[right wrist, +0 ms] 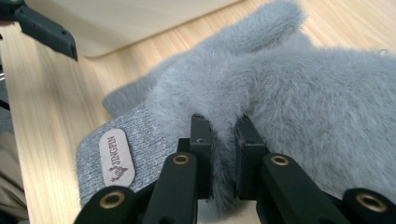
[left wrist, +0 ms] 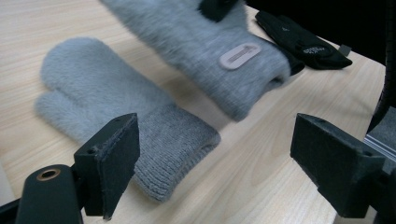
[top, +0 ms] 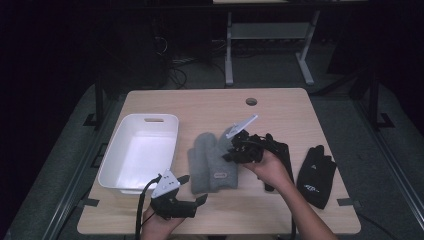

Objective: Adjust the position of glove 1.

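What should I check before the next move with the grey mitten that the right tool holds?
1. Right tool pinches the labelled grey mitten: ok, fabric is bunched between the jaws.
2. Mitten clear of the table: ok, the left gripper view shows its cuff lifted.
3. Second grey mitten lies flat, not dragged along: ok.
4. White bin has room: ok.
5. Left tool is open and holds nothing: ok.
6. Black gloves out of the path: ok, they lie to the right.
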